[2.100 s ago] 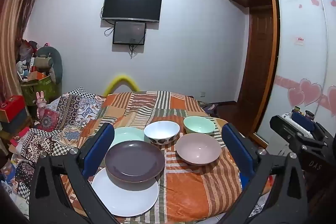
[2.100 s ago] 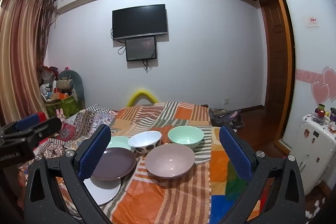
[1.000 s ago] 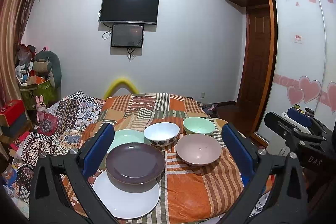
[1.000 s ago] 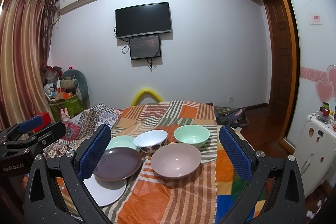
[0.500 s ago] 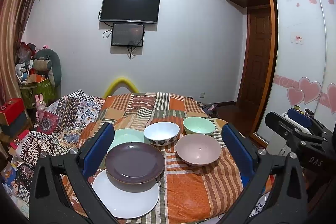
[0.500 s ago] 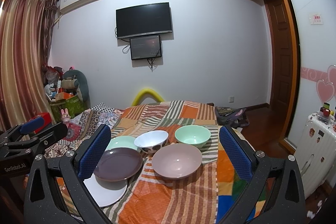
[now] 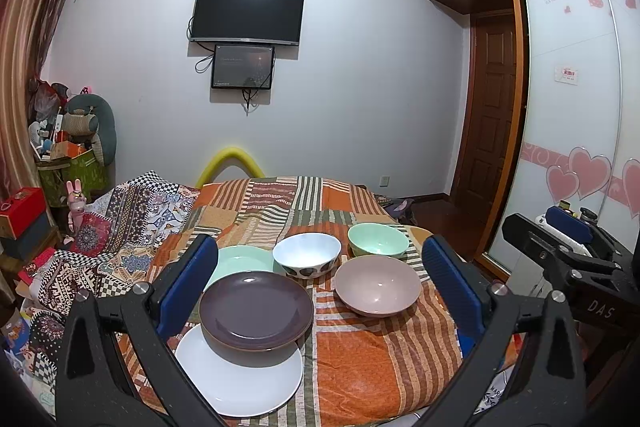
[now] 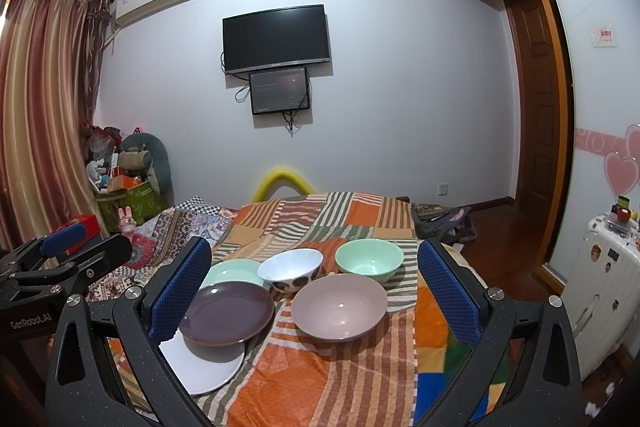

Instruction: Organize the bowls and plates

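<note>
On a patchwork-covered table (image 7: 392, 359) lie a white plate (image 7: 240, 375), a dark purple plate (image 7: 256, 309) overlapping it, and a mint plate (image 7: 236, 259) behind. A white spotted bowl (image 7: 307, 254), a mint bowl (image 7: 378, 239) and a pink bowl (image 7: 378, 285) stand to the right. My left gripper (image 7: 320, 287) is open, empty, held back from the dishes. My right gripper (image 8: 314, 291) is open and empty too, facing the pink bowl (image 8: 339, 307) and the purple plate (image 8: 226, 311). The white plate (image 8: 200, 367) lies nearest.
A patterned blanket (image 7: 100, 239) with toys and boxes lies left of the table. A wardrobe with heart stickers (image 7: 580, 147) and a white suitcase (image 8: 600, 291) stand on the right. A TV (image 7: 248, 13) hangs on the far wall.
Both grippers have drifted slightly, with small shifts in view. The dishes have not moved and both grippers stay open.
</note>
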